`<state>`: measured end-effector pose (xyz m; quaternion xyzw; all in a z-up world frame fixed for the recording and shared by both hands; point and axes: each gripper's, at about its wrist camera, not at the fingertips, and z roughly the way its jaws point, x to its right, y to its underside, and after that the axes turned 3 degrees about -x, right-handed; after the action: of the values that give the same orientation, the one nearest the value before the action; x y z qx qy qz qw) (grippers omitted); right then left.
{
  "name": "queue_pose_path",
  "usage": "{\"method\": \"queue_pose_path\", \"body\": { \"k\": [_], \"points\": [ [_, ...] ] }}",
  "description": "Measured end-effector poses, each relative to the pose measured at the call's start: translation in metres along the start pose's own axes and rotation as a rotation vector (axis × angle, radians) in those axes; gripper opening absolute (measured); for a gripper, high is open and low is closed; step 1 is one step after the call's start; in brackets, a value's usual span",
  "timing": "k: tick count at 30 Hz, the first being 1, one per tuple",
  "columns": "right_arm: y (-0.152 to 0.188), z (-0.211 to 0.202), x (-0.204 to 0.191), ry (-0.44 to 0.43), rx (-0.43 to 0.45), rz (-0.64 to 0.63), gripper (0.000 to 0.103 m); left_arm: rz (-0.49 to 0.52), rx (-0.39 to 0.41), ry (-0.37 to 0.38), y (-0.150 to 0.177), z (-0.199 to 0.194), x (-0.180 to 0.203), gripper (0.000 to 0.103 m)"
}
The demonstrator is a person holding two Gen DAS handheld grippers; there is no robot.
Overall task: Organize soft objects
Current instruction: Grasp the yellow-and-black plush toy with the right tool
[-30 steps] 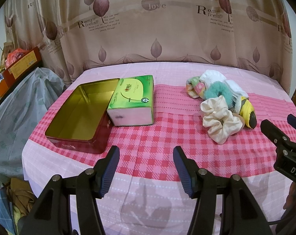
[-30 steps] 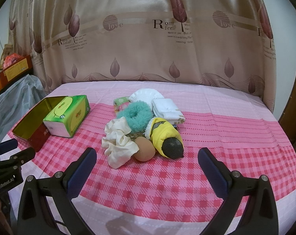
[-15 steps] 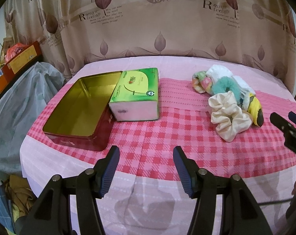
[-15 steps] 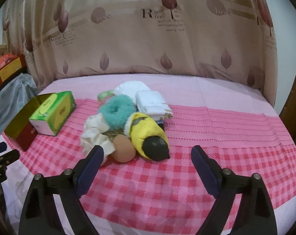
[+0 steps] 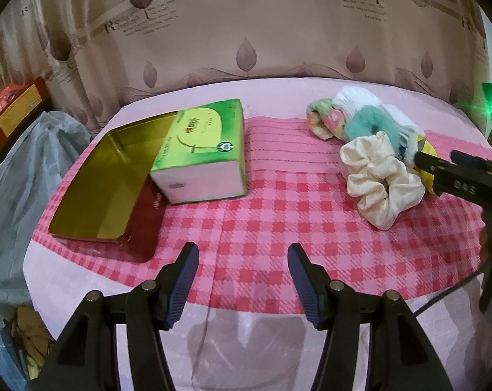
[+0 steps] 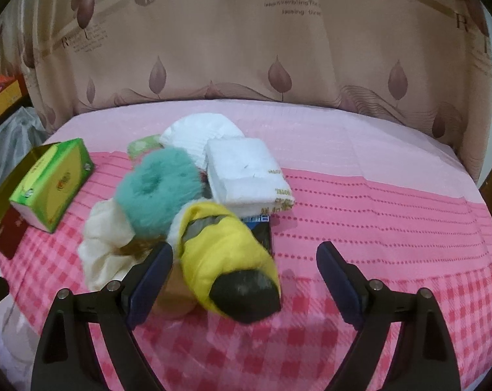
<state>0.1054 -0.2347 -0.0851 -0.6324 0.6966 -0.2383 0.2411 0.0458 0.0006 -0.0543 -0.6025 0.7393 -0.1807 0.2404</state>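
We swing the right gripper (image 6: 244, 265) in over the yellow plush toy (image 6: 226, 257), its jaws narrowing but still wide and not gripping, while the left gripper (image 5: 242, 270) stays open and empty, so the first pick is imminent.

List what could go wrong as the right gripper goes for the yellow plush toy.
1. The right gripper is open, its jaws just closing, and the left finger sits against the brown egg-shaped piece; it may get pinched with the yellow plush toy.
2. The toy overlaps the teal furry scrunchie and cream scrunchie; lifting might drag them.
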Motion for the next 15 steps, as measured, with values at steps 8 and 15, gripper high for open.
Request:
{"method": "queue_pose_path", "body": {
  "k": [8,15],
  "points": [
    [0.003,0.02,0.008,-0.058,-0.041,0.029,0.051,0.026,-0.022,0.026,-0.008,0.012,0.009,0.058],
    [0.01,0.01,0.014,-0.078,-0.039,0.066,0.043,0.029,-0.031,0.089,-0.023,0.016,0.025,0.058]
  ]
}}
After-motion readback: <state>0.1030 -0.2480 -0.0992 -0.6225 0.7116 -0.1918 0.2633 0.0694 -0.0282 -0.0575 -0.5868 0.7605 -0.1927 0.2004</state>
